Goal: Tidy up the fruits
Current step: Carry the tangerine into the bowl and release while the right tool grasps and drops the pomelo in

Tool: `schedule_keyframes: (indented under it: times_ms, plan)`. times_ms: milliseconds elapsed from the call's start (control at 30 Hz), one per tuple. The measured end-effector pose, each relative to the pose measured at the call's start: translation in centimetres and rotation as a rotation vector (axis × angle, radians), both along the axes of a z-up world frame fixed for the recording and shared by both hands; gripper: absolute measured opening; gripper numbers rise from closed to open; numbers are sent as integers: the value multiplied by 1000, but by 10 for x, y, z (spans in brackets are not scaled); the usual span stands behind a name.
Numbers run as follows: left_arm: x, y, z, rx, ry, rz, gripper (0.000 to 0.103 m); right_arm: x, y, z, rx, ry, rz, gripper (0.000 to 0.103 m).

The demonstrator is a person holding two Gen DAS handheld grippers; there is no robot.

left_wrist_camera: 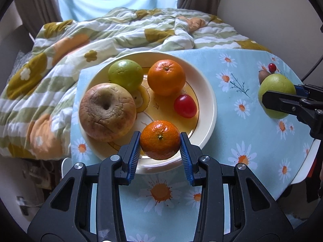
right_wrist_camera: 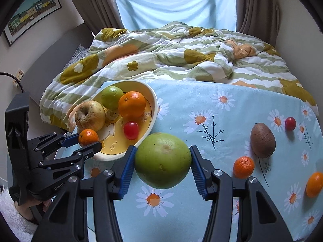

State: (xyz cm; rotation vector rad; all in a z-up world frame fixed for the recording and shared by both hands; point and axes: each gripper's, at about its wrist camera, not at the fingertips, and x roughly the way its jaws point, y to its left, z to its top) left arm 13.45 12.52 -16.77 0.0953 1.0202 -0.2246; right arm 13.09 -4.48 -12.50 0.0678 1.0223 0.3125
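Fruit counts: the bowl (left_wrist_camera: 208, 92) on the desk (right_wrist_camera: 242, 104) holds one wrinkled apple (left_wrist_camera: 107, 112), one green fruit (left_wrist_camera: 125, 76), one orange (left_wrist_camera: 166, 77) and one red tomato (left_wrist_camera: 185, 106). The left gripper (left_wrist_camera: 160, 141) clamps a mandarin (left_wrist_camera: 159, 140) over the bowl's near rim. The right gripper (right_wrist_camera: 162, 161) grips a large green fruit (right_wrist_camera: 163, 160) beside the bowl. Loose on the desk: one kiwi (right_wrist_camera: 262, 140), one tomato (right_wrist_camera: 290, 123), two mandarins (right_wrist_camera: 243, 167).
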Motion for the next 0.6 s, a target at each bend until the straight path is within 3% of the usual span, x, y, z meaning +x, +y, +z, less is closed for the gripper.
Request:
schedule_keyframes:
  times_ms: [233,300,333,367,600]
  plan:
    - [6,0,-4,-17,4,-19,45,3,-1,-5,-3,13,-21,49]
    - [5,1,-3,-20,4,-9,60,3,0,-5,-2,13,-21,49]
    - [5,2,-1,-27,5,-11,88,4,-1,-5,-3,14,-19,49]
    - [3,2,0,-44,8,-15,103,5,-1,-5,-4,14,-17,49]
    - [-9,-1,10,-53,7,13,103,13,-2,2,-9,3,7,49]
